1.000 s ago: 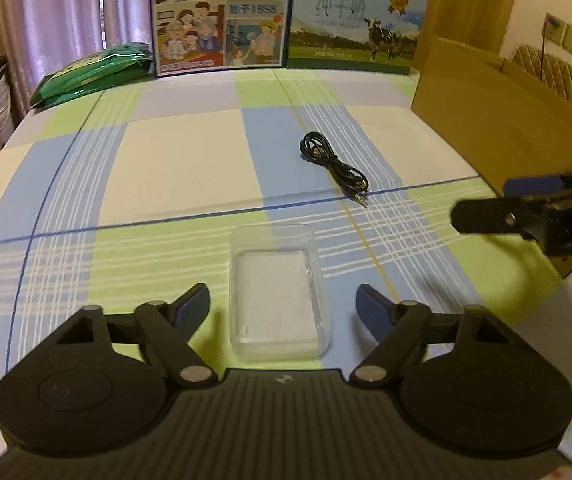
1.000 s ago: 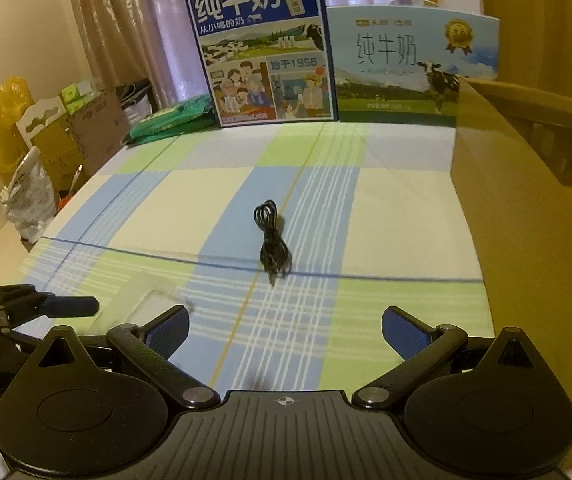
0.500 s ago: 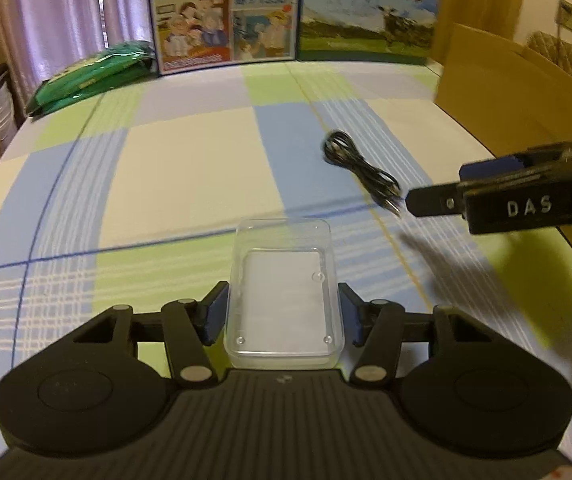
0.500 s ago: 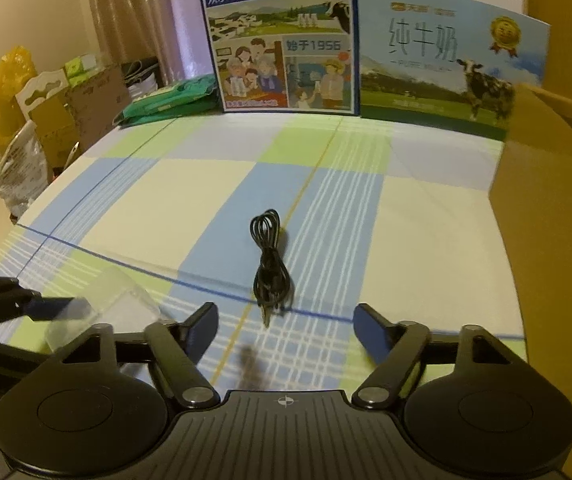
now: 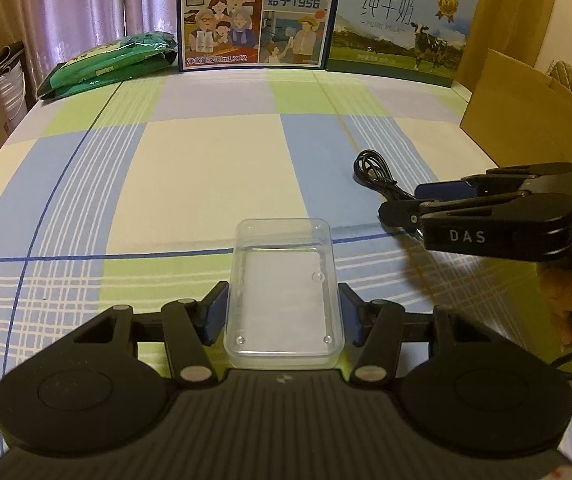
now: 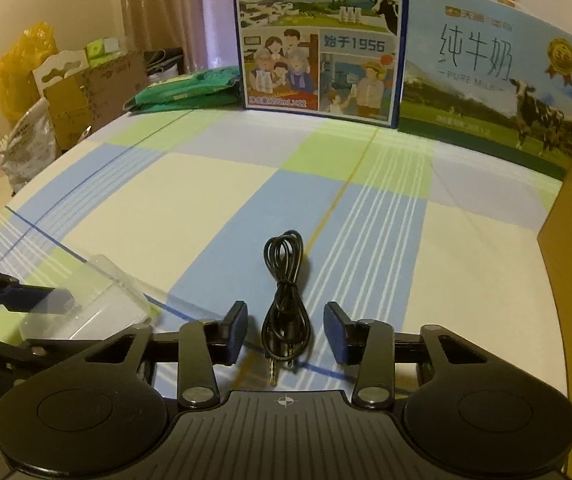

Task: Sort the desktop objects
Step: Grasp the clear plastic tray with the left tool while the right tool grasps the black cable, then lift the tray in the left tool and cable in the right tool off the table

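Observation:
A clear plastic box [image 5: 284, 292] lies on the checked tablecloth, and my left gripper [image 5: 282, 314] is shut on it, a blue pad pressed against each long side. The same box [image 6: 86, 308] shows at the lower left of the right wrist view, with the left gripper's fingers [image 6: 26, 294] on it. A coiled black audio cable [image 6: 286, 280] lies flat on the cloth between the fingers of my right gripper [image 6: 286, 334], which is open with a gap on either side. In the left wrist view the right gripper [image 5: 402, 202] reaches in from the right over the cable [image 5: 374, 172].
Two milk cartons [image 5: 258, 12] [image 5: 402, 28] stand along the table's back edge, with green packets [image 5: 114, 62] at the back left. A brown cardboard box [image 5: 526, 120] borders the right side. Bags and cardboard boxes [image 6: 46, 92] sit beyond the left edge.
My left gripper has shut on the clear box. The right gripper has moved forward and down until the cable lies between its fingers, which have drawn closer together.

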A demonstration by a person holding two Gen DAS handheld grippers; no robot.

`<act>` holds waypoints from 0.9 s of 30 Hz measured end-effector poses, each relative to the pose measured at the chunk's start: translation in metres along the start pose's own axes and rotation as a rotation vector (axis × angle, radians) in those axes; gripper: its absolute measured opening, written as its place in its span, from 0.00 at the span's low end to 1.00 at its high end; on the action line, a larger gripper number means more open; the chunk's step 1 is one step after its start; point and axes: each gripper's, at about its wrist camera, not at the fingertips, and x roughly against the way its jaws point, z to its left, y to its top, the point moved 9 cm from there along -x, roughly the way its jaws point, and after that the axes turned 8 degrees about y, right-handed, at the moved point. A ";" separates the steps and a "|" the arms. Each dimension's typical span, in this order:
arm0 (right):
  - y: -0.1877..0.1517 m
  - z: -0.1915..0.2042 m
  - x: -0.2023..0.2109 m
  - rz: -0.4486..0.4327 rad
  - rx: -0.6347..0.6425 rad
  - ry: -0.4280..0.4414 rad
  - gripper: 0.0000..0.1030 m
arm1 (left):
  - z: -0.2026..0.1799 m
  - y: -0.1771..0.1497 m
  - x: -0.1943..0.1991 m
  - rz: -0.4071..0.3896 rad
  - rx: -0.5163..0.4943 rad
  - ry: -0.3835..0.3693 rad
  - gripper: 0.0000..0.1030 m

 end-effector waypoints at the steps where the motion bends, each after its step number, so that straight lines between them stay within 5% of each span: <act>1: 0.000 0.001 -0.001 -0.003 0.012 -0.006 0.33 | 0.001 0.000 -0.001 0.000 0.004 -0.002 0.50; 3: 0.000 0.002 -0.002 -0.007 0.031 -0.016 0.22 | 0.001 0.000 -0.001 -0.001 0.004 -0.001 0.50; 16: -0.022 0.017 0.045 0.041 -0.081 -0.013 0.19 | -0.020 -0.018 0.020 0.027 -0.039 -0.032 0.50; 27: -0.101 0.056 0.129 0.119 -0.110 -0.024 0.19 | -0.054 -0.073 0.082 0.060 -0.077 -0.087 0.50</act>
